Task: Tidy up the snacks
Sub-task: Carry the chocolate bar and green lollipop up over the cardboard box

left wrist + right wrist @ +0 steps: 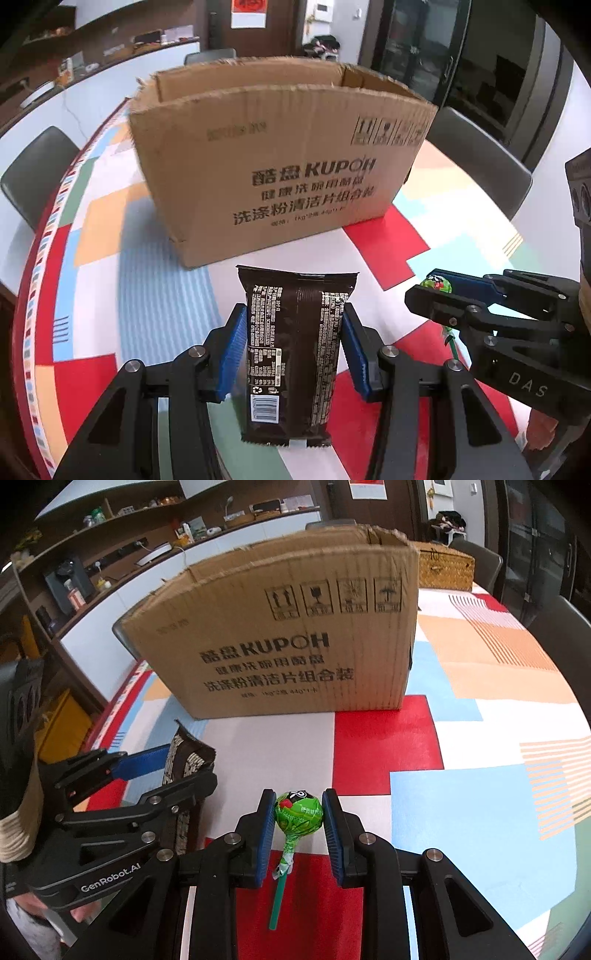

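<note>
On the left, our left hand-held gripper (pixel 293 350) is clamped on a dark snack pack (pixel 295 347), its blue ribbed pads pressing the pack's two long sides. The pack's long axis runs straight ahead along the fingers, toward the box (pixel 280 162). It looks like crinkly foil film, flat and pillow-shaped with serrated end seals, so we judge it will flex in the grip.

The open-topped box stands dead ahead of both grippers on the bench (pixel 96 258), which wears a smooth cloth of coloured blocks. Its rim is torn corrugated card and sits high, so we judge both loads must be lifted over the near wall.

On the right, our right hand-held gripper (pixel 299 812) pinches a lollipop (pixel 298 814) by its round green-wrapped head, the thin green stick trailing back toward us. Neither gripper looks clearly nearer the box.
</note>
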Demonstrator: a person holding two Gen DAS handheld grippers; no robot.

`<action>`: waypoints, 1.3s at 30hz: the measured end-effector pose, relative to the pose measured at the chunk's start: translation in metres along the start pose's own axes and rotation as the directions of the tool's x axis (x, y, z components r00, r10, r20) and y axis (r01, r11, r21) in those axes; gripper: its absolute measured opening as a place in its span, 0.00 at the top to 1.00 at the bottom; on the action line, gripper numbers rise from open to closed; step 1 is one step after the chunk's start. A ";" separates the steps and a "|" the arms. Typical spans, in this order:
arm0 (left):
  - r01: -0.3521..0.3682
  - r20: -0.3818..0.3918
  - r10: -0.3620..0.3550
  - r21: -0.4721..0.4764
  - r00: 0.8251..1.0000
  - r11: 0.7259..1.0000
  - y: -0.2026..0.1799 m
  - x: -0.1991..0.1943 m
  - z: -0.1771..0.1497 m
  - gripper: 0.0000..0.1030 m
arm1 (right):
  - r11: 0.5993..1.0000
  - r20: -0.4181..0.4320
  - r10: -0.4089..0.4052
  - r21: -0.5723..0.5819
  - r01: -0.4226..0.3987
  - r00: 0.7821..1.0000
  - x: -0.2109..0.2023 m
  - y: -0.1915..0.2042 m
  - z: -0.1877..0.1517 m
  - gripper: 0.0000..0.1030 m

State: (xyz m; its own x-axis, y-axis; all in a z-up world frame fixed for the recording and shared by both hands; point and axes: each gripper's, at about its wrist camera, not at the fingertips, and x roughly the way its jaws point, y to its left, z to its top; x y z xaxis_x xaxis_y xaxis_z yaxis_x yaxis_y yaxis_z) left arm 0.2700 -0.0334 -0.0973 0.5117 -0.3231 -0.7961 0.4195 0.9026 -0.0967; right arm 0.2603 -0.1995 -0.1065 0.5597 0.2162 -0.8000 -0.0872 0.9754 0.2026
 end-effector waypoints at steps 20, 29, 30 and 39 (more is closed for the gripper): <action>-0.038 0.185 0.049 -0.058 0.982 0.998 -0.006 -0.076 0.007 0.54 | 0.999 0.144 0.016 -0.053 -0.008 0.989 -0.061 0.020 0.010 0.74; -0.056 0.276 0.067 -0.046 0.959 0.997 -0.011 -0.101 0.033 0.54 | 0.998 0.225 0.019 -0.065 -0.005 0.974 -0.083 0.021 0.033 0.74; -0.058 0.288 0.068 -0.045 0.955 0.997 -0.011 -0.105 0.038 0.53 | 0.998 0.231 0.020 -0.066 -0.005 0.973 -0.085 0.020 0.035 0.74; -0.069 0.343 0.080 -0.047 0.936 0.997 -0.006 -0.117 0.069 0.53 | 0.996 0.302 0.017 -0.091 0.011 0.953 -0.104 0.022 0.068 0.74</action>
State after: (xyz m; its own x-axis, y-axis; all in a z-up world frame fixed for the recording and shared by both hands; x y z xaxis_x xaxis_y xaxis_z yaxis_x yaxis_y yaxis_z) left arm 0.2595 -0.0205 0.0375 0.7698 -0.3273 -0.5480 0.3480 0.9349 -0.0695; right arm 0.2561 -0.2036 0.0193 0.7810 0.2093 -0.5884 -0.1553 0.9776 0.1418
